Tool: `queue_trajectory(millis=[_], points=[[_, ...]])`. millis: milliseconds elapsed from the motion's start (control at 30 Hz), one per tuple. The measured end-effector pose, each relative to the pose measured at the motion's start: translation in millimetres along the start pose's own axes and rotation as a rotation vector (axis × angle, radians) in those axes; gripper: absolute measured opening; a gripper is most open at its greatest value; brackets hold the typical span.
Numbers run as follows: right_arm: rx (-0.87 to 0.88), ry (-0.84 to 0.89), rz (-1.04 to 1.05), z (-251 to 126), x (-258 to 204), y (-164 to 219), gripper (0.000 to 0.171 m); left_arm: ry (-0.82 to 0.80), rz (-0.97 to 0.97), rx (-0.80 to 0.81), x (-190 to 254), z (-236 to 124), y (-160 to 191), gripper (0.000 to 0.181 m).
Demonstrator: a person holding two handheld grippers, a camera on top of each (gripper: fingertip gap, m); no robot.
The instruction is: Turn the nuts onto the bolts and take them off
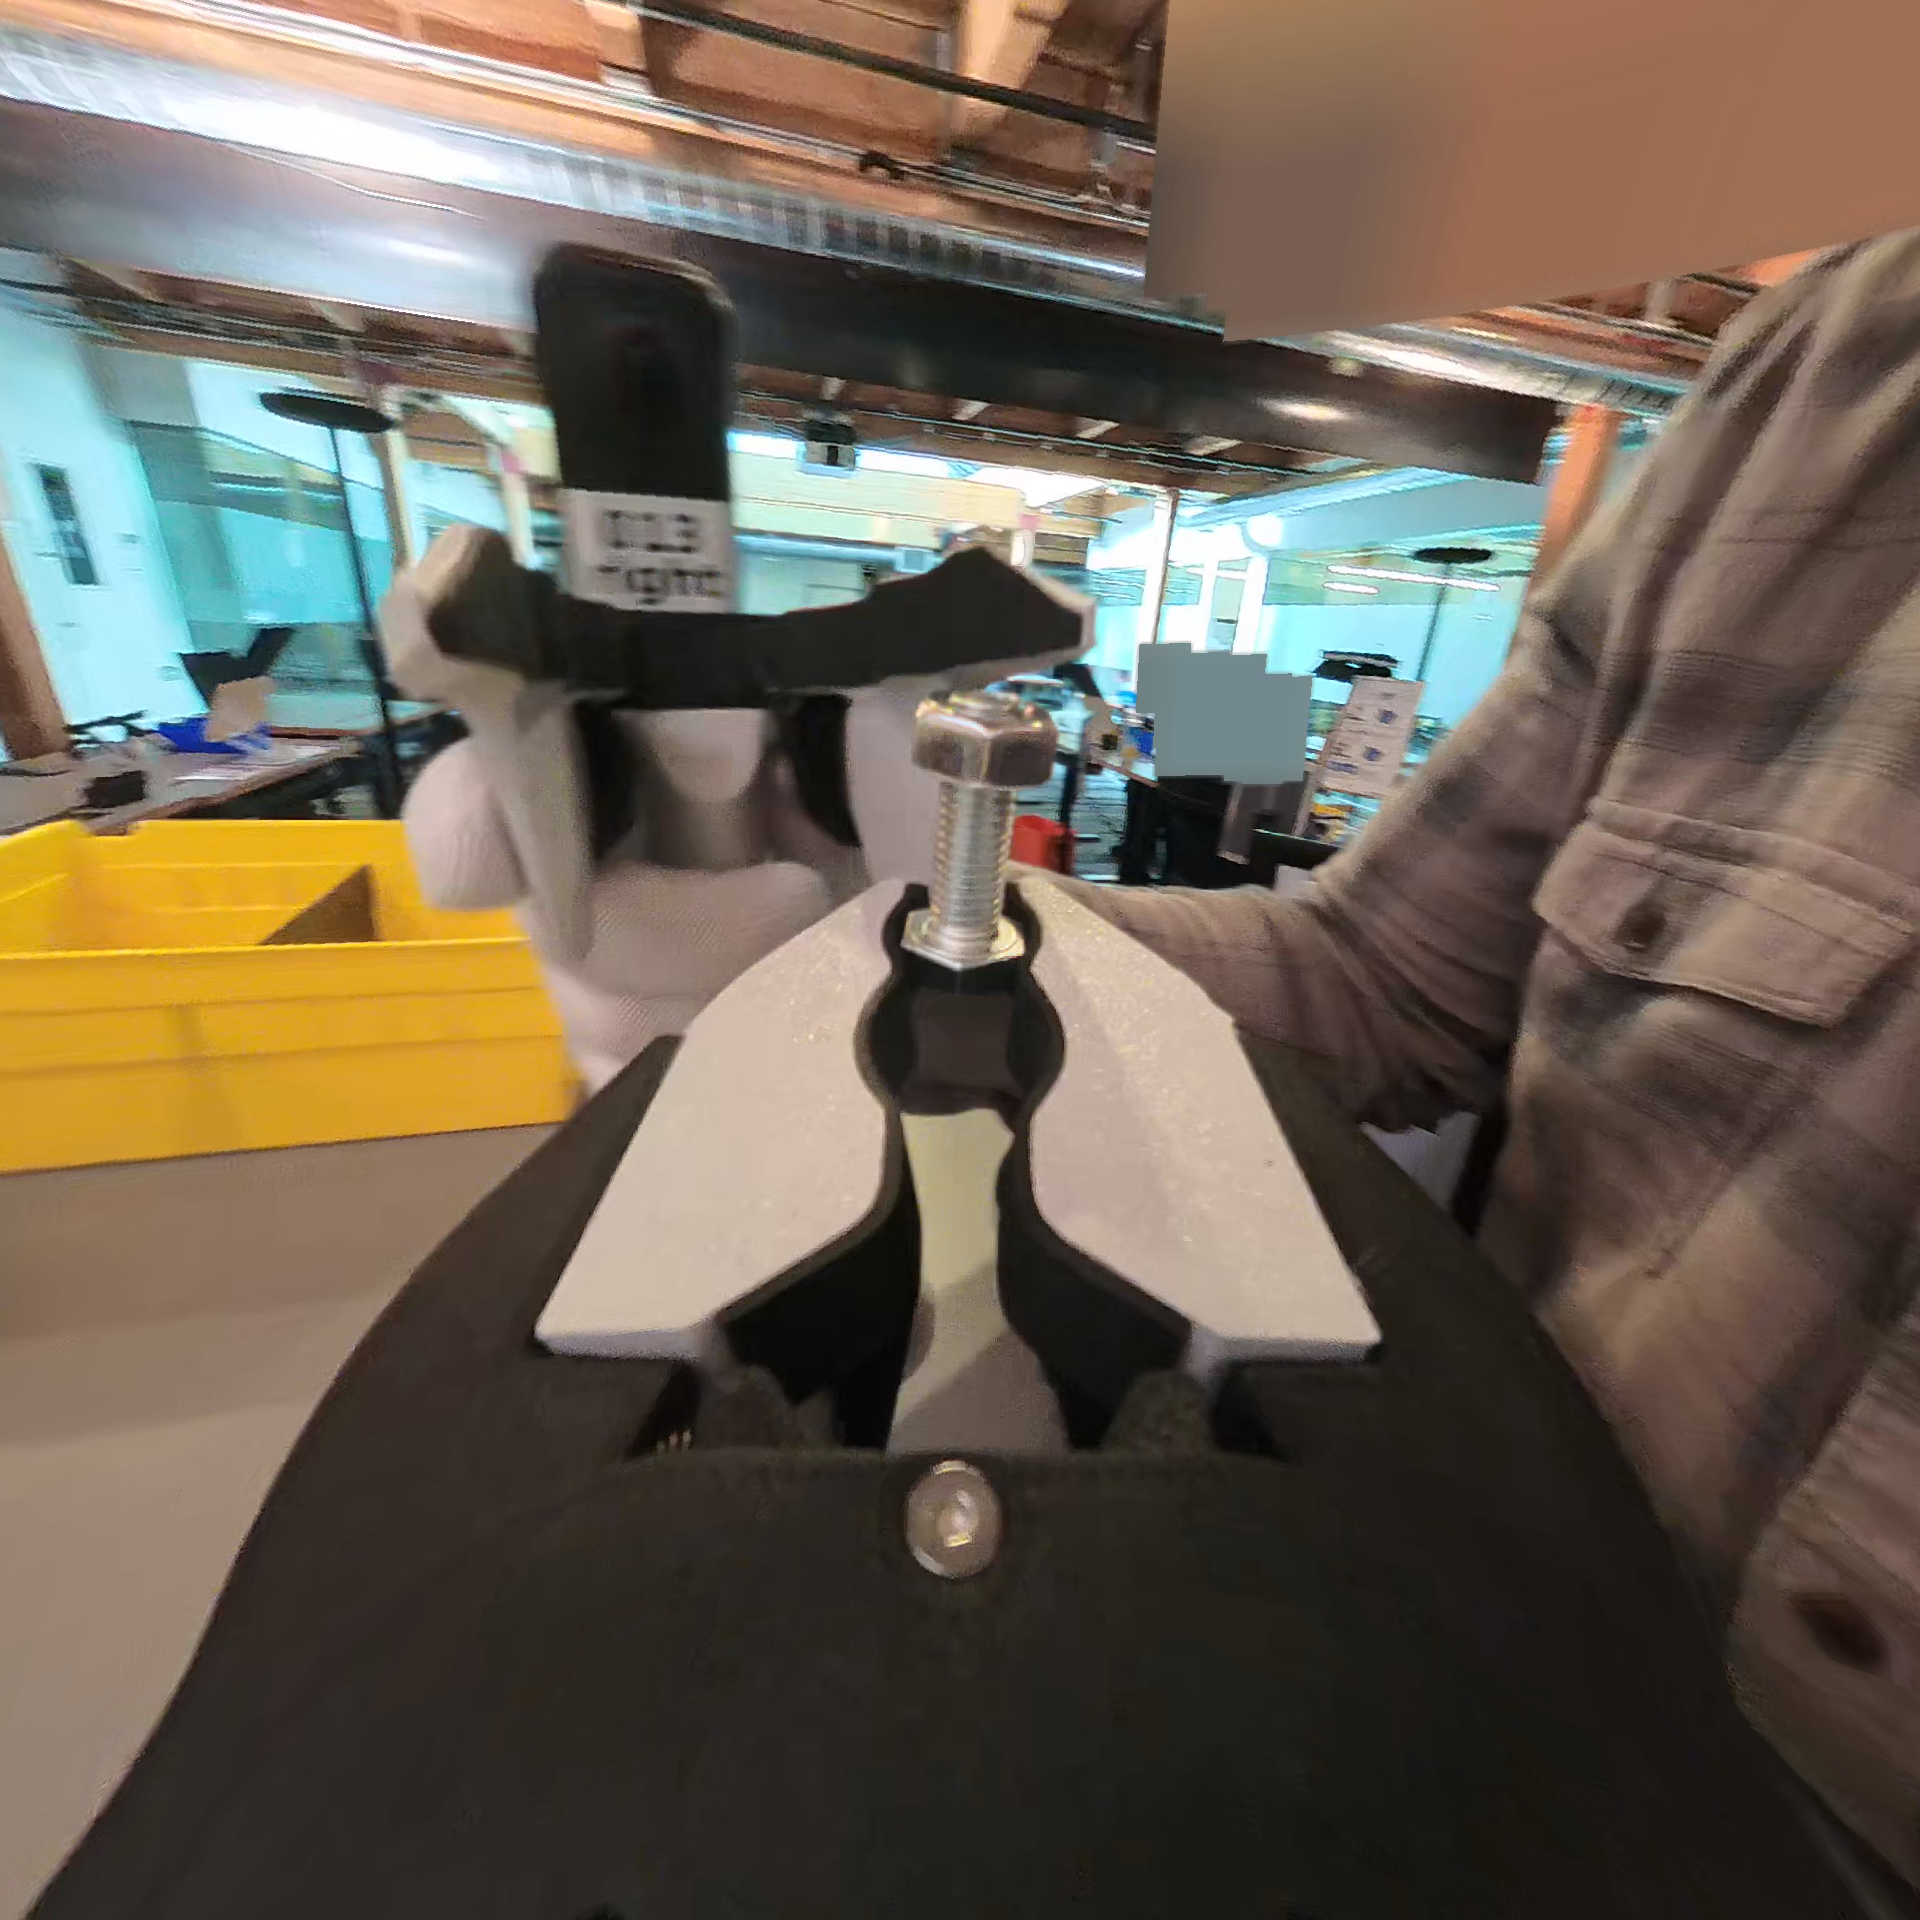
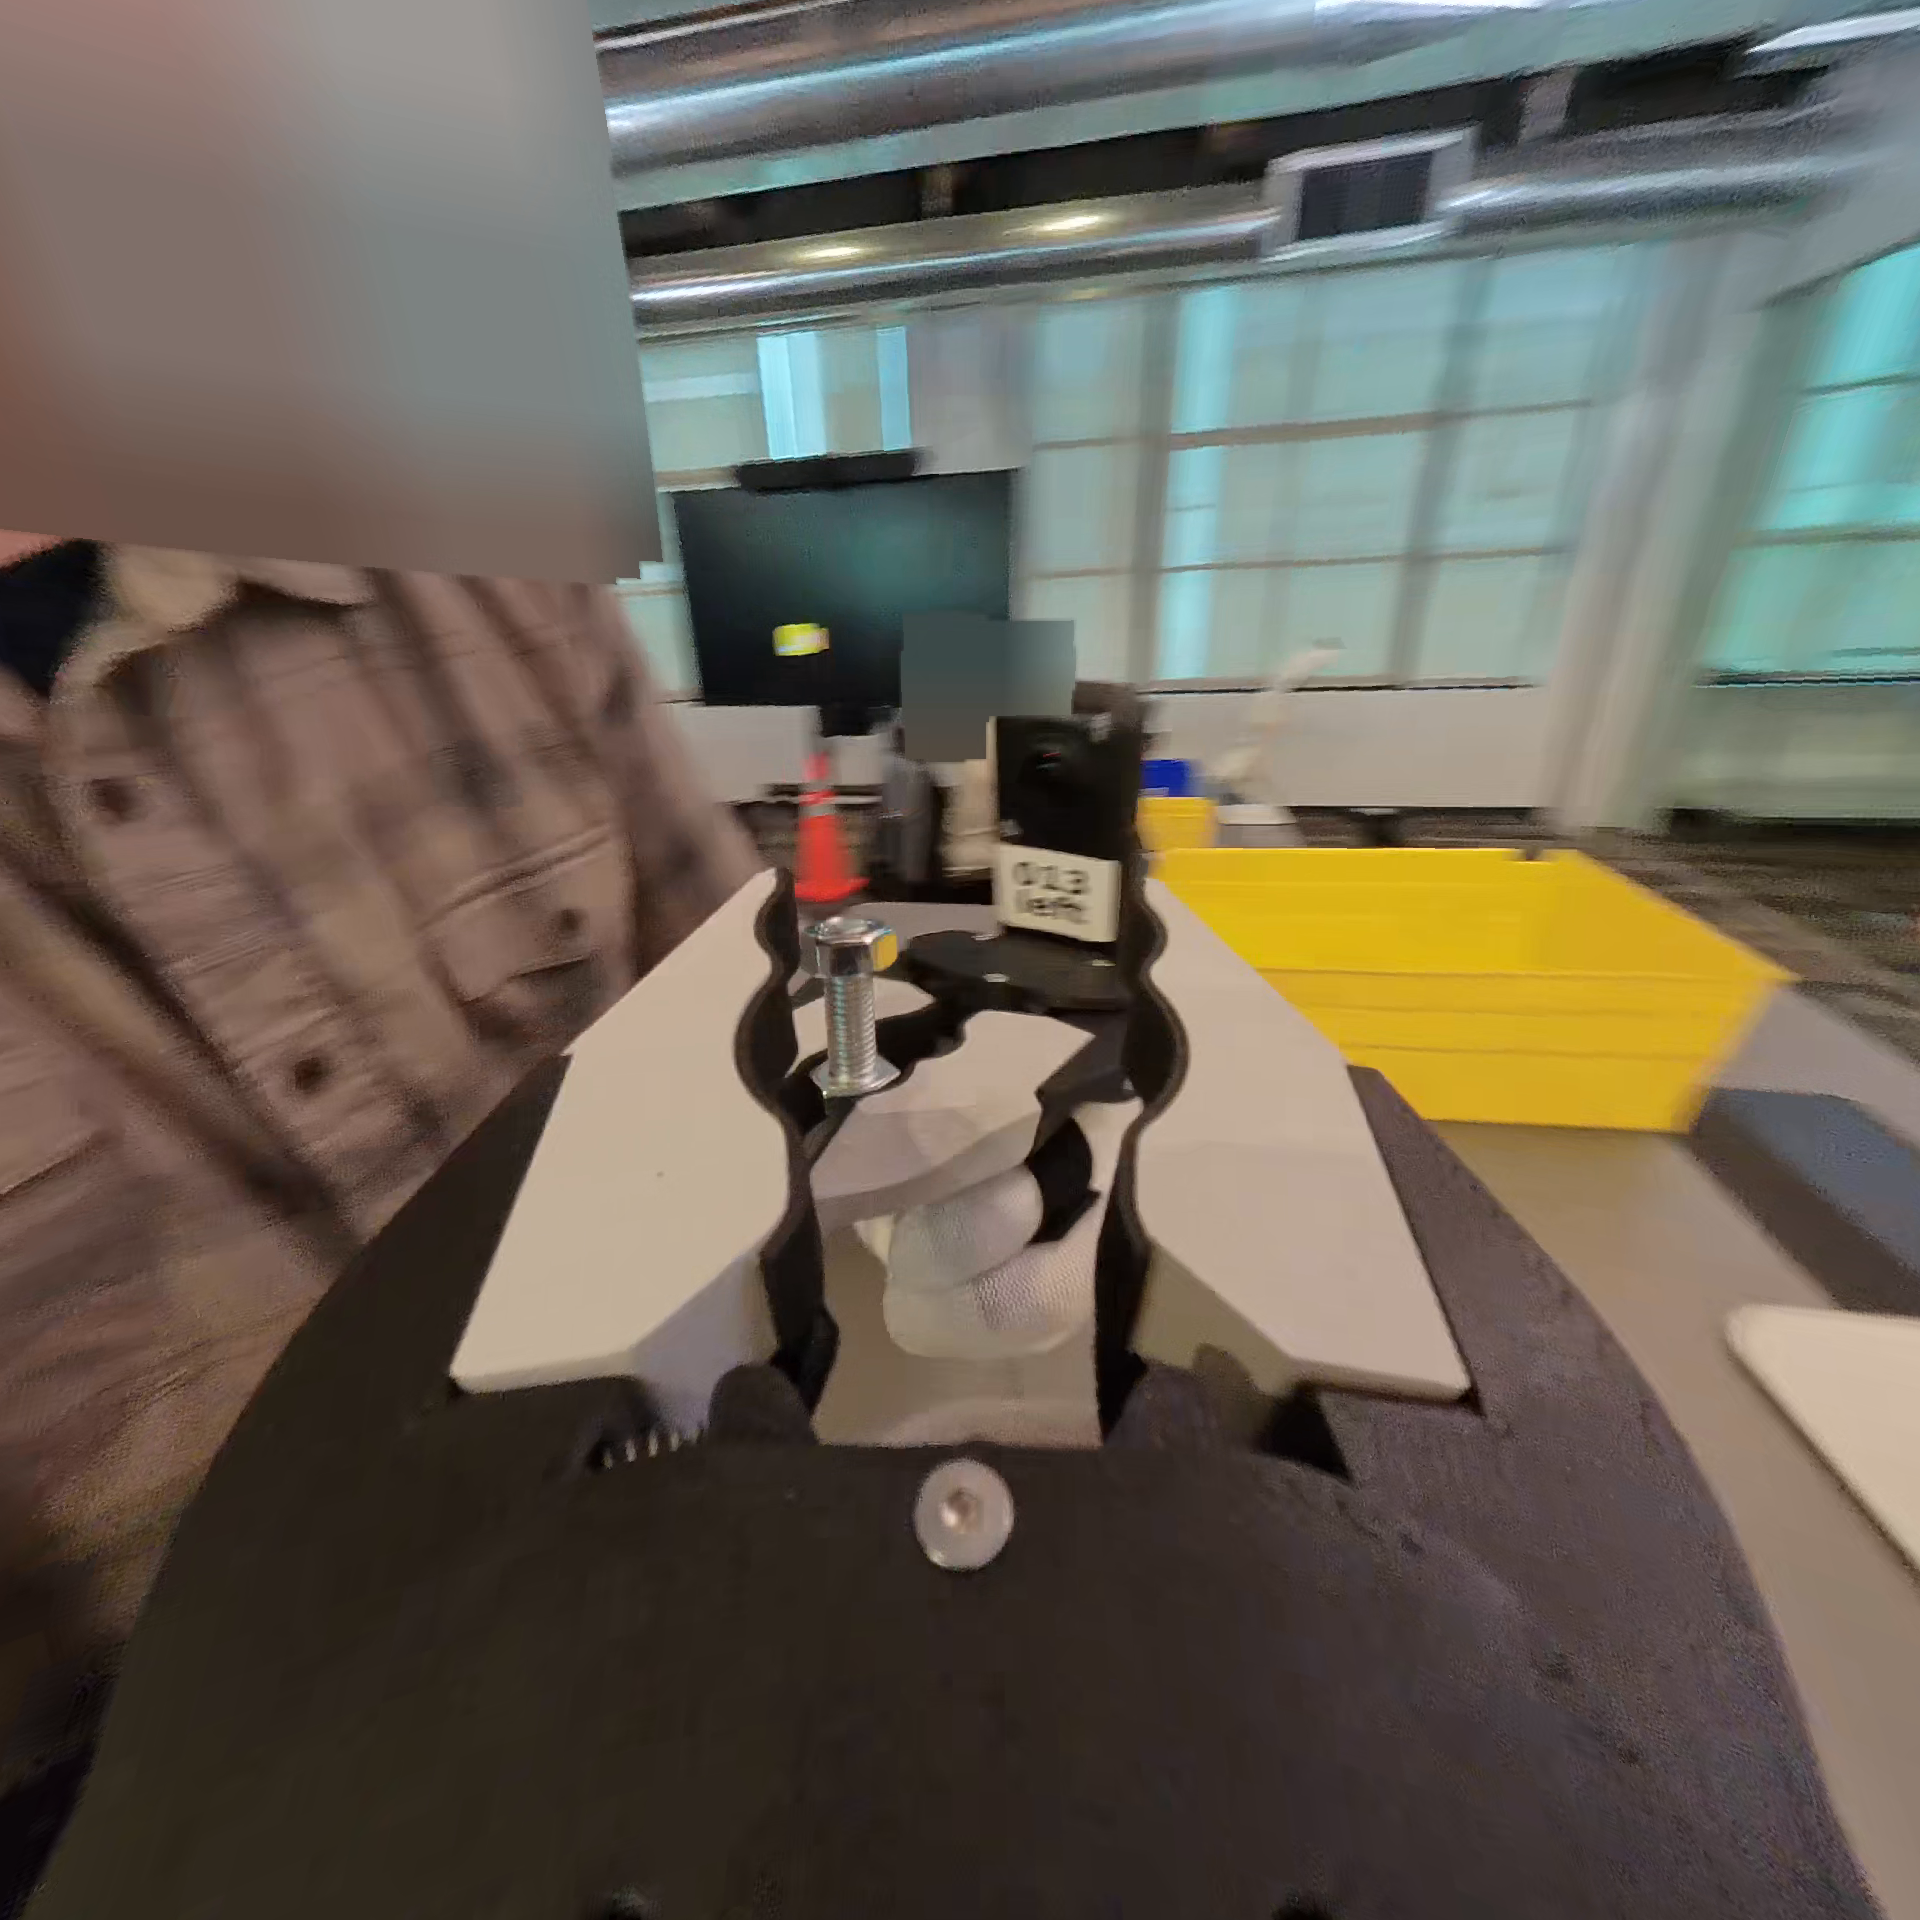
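Standing close behind both tools is a person (image 1: 1662,935) in a grey plaid shirt, filling the right side of the left wrist view and the left side of the right wrist view. Under everything runs the grey worktop (image 1: 208,1351), and on it sits a yellow bin (image 1: 260,997), which the right wrist view shows farther off at the right (image 2: 1455,977).

Next in bulk is the left claw (image 1: 961,935), its two pale fingers pressed together on the hexagonal head of a bolt (image 1: 961,862), which stands upright with its threaded shank clear above the fingertips. Facing it from beyond is the right claw (image 2: 961,977), held in a white-gloved hand (image 1: 488,831); its fingers are spread wide with nothing between them. In the right wrist view the bolt (image 2: 847,1013) shows in that gap, close to the claw's left finger, though whether it touches cannot be told.

Smallest is the nut (image 1: 982,743), threaded on at the very top of the bolt, well above the head.
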State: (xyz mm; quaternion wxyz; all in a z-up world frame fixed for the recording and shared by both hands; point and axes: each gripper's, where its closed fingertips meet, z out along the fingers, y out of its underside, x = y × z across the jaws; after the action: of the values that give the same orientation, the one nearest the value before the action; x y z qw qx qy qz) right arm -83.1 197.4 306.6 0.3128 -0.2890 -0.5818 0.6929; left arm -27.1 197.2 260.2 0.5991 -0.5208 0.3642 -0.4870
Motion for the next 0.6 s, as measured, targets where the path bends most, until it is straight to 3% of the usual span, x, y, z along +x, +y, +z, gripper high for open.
queue_trajectory(millis=[133,267,400,500,533,600], points=[[0.027,0.321,-0.086,-19,18,-12,0.067,-0.132,0.041,-0.027,-22,-5,4,0.014],[-0.065,0.557,-0.148,-13,22,3,0.069,-0.299,0.065,-0.056,-49,-10,13,0.014],[-0.189,0.835,-0.211,-10,37,28,0.049,-0.394,0.08,-0.07,-62,-14,17,0.014],[-0.15,1.054,-0.214,-21,49,31,0.037,-0.458,0.105,-0.083,-69,-17,17,0.014],[-0.139,1.09,-0.219,-23,50,31,0.025,-0.481,0.103,-0.088,-72,-18,18,0.014],[-0.126,1.14,-0.225,-24,51,32,0.017,-0.508,0.106,-0.097,-75,-18,20,0.014]])
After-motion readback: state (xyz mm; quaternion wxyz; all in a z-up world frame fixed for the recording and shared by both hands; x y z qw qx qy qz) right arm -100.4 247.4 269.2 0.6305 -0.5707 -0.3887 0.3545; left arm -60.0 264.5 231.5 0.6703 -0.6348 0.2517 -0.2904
